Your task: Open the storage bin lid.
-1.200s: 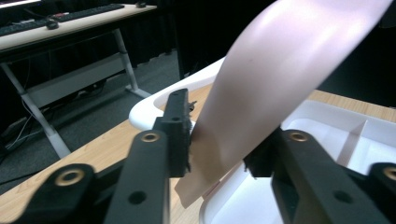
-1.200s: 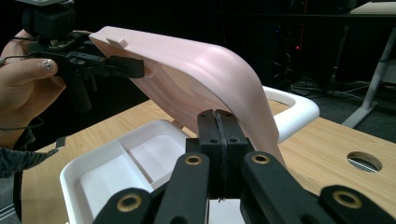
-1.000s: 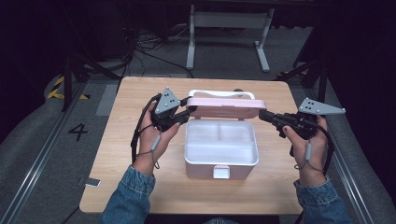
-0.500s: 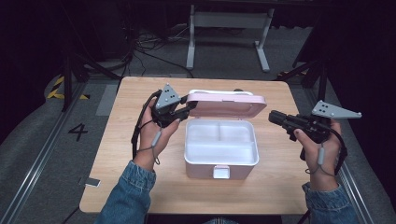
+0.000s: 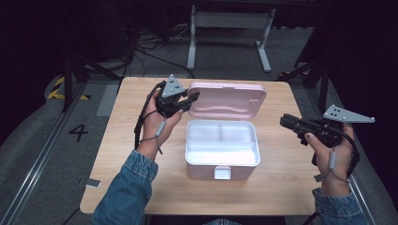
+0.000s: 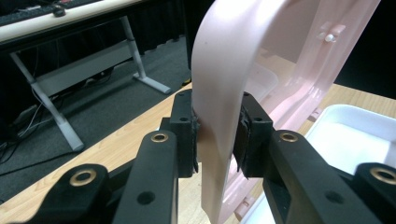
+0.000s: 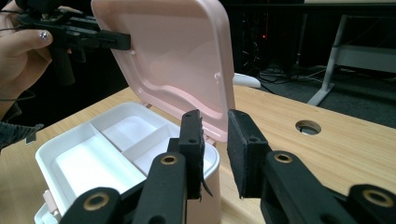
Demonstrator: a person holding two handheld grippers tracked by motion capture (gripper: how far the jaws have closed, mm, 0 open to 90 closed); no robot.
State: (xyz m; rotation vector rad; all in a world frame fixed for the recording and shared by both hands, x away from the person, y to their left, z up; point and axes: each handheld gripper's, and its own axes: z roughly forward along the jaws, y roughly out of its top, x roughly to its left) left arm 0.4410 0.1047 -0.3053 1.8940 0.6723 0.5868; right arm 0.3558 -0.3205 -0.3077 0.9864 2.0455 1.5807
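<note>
A white box (image 5: 221, 154) with two compartments stands open in the middle of the table, its pink lid (image 5: 227, 100) raised at the back. My left gripper (image 5: 192, 99) is shut on the lid's left edge. In the left gripper view the pink rim (image 6: 224, 60) is pinched between both pads (image 6: 187, 135). My right gripper (image 5: 284, 122) hovers to the right of the box, apart from it. Its jaws have just been opening and hold nothing. In the right gripper view they (image 7: 215, 140) point at the lid (image 7: 173, 56) and box (image 7: 93, 158), with the left gripper (image 7: 123, 41) beyond.
The wooden table (image 5: 281, 187) has a round cable hole (image 7: 308, 127) behind the box. A white desk frame (image 5: 230, 28) and cables stand on the grey floor beyond. A "4" marking (image 5: 78, 132) lies on the floor at the left.
My right gripper has come off the lid's right end and drawn away to the right, jaws parting. The left gripper stays on the lid's left edge, and the lid has tipped a little further open.
</note>
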